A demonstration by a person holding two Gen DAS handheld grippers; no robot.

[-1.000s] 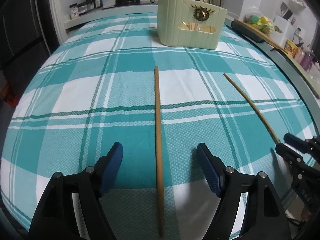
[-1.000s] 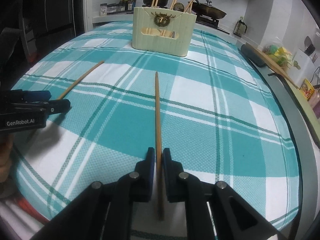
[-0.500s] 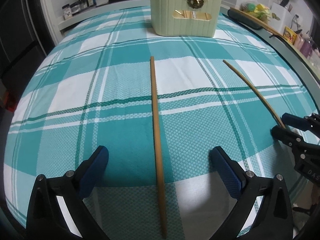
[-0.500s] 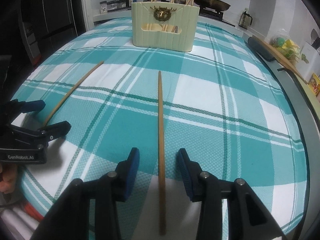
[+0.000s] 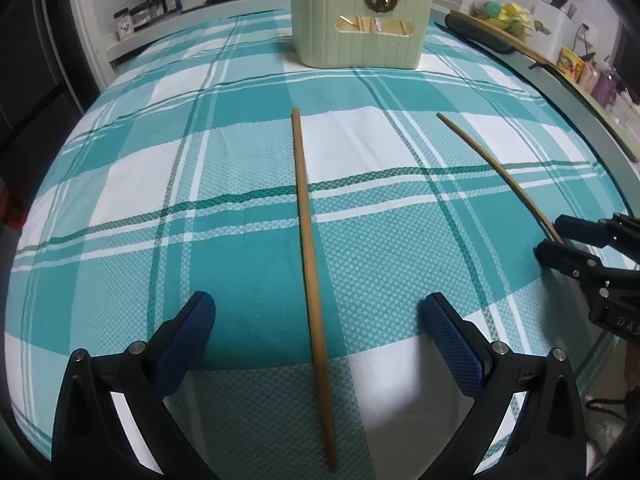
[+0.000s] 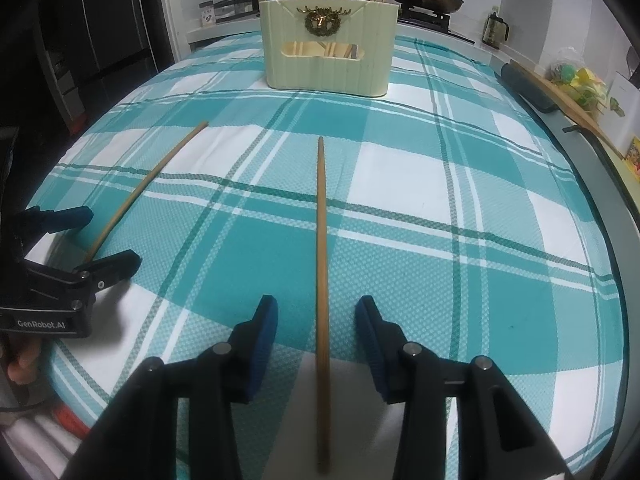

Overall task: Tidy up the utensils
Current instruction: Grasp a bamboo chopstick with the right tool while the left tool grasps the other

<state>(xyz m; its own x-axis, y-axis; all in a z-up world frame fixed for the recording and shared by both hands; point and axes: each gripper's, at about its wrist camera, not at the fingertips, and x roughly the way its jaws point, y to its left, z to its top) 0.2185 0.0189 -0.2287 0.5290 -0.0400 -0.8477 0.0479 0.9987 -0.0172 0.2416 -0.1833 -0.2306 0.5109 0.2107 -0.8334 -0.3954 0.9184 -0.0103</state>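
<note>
Utensils (image 6: 320,50) inside the holder (image 6: 328,64) mostly hidden by its wall

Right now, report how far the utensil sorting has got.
Done: some chopsticks already stand in the holder. In hand: nothing; the left claw and right claw each straddle a loose chopstick lying on the cloth, pads apart. Left: both chopsticks.

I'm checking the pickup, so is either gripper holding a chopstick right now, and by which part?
Nothing is held. The left gripper and right gripper each stand open astride a chopstick lying on the tablecloth, pads clear of it.
</note>
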